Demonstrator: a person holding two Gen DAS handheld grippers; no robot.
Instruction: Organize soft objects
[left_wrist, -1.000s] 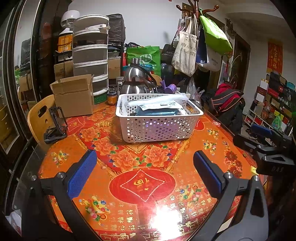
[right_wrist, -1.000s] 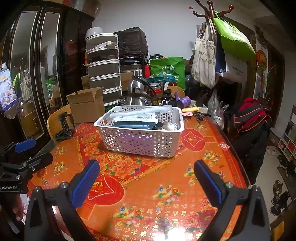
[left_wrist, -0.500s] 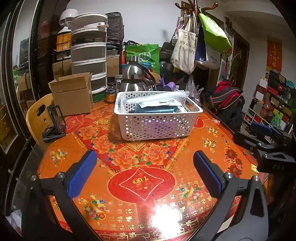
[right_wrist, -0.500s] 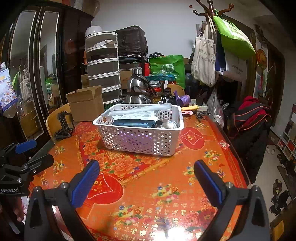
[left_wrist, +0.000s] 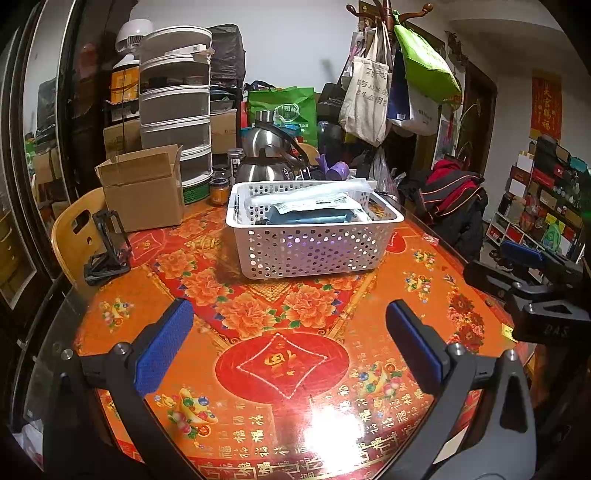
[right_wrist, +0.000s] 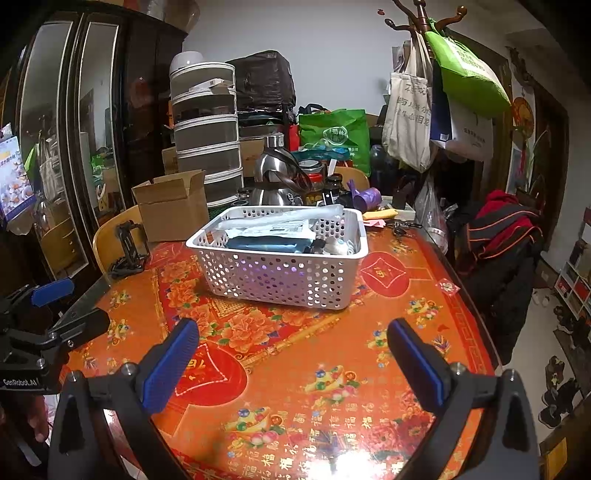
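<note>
A white perforated basket (left_wrist: 314, 254) (right_wrist: 280, 280) stands on the red and orange table (left_wrist: 280, 369). Soft packets lie inside it: a dark blue pouch (left_wrist: 314, 215) (right_wrist: 267, 243) under a clear bag with a white label (left_wrist: 306, 201) (right_wrist: 273, 229). My left gripper (left_wrist: 290, 339) hovers open over the near table edge, well short of the basket, with nothing between its blue pads. My right gripper (right_wrist: 293, 354) is likewise open and empty, near the table's front right. Each gripper shows at the side of the other's view.
Behind the basket stand a steel kettle (left_wrist: 266, 158), small jars (left_wrist: 218, 190), an open cardboard box (left_wrist: 144, 192) and stacked grey drawers (left_wrist: 173, 110). A black phone stand (left_wrist: 107, 243) sits at the left edge by a wooden chair (left_wrist: 70, 236). Bags hang on a coat rack (left_wrist: 388, 92).
Both views have shifted slightly, the basket sitting a little closer and more central. Both grippers stay open and empty.
</note>
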